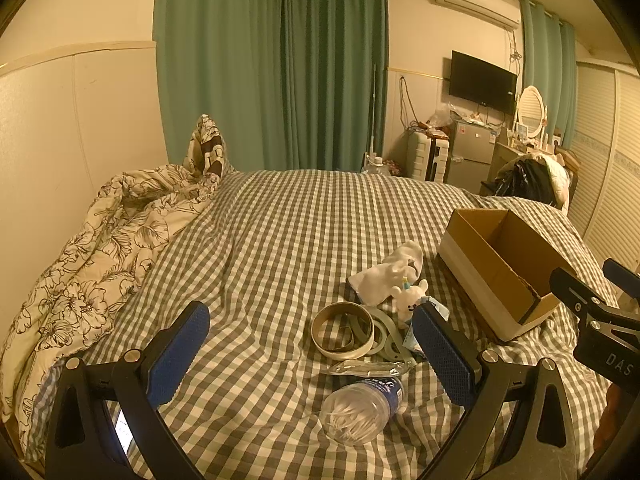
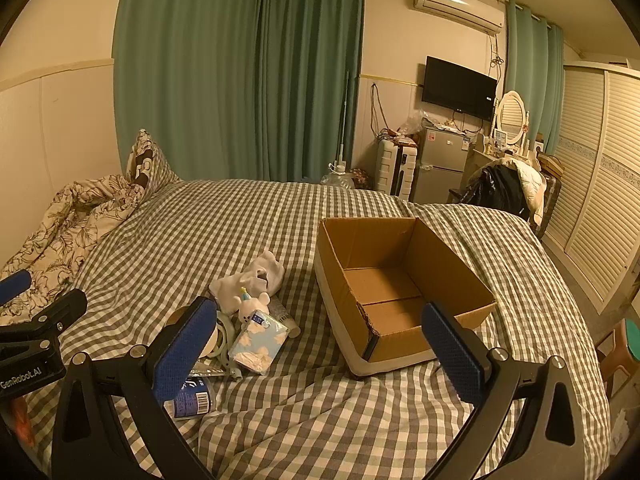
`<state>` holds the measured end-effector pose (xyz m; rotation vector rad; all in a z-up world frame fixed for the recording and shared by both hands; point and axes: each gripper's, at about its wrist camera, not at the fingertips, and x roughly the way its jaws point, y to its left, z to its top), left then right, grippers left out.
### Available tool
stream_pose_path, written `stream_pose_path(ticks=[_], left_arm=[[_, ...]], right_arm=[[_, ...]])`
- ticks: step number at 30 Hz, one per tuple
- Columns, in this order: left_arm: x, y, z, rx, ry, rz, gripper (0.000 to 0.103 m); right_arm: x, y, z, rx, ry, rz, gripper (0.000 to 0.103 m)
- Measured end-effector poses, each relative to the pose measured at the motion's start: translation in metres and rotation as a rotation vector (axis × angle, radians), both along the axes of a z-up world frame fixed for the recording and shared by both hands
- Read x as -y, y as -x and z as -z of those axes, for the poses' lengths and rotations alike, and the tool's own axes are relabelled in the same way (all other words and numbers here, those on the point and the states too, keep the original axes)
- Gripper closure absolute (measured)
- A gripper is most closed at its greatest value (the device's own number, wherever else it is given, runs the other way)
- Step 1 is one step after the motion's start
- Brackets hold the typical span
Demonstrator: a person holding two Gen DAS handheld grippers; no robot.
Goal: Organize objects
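Observation:
An empty cardboard box [image 2: 384, 292] stands open on the checked bed [image 2: 280, 216]; it also shows in the left wrist view [image 1: 500, 268]. Left of it lies a pile: a white sock [image 1: 394, 272], a small white plush toy [image 1: 410, 298], a tape roll [image 1: 342, 336], a grey strap [image 1: 390, 338], a tissue pack [image 2: 260, 344] and a clear plastic bottle [image 1: 360, 408]. My left gripper [image 1: 312, 356] is open and empty over the pile. My right gripper [image 2: 320, 350] is open and empty in front of the box.
A crumpled floral quilt [image 1: 96, 252] lies along the bed's left side by the wall. Beyond the bed are green curtains [image 1: 272, 64], a suitcase [image 2: 394, 172], a small fridge [image 2: 438, 164] and a chair with clothes [image 2: 504, 188]. A louvred wardrobe [image 2: 600, 184] is at the right.

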<state>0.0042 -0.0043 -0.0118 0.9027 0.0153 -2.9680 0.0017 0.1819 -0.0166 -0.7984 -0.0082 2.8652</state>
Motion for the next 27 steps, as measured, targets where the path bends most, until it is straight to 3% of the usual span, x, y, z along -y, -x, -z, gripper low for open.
stream_pose_path(ticks=[27], left_arm=[[-0.012,0.003,0.002,0.031,0.005,0.042,0.000]], right_arm=[[-0.006,-0.001,-0.002,0.006,0.010,0.008,0.000]])
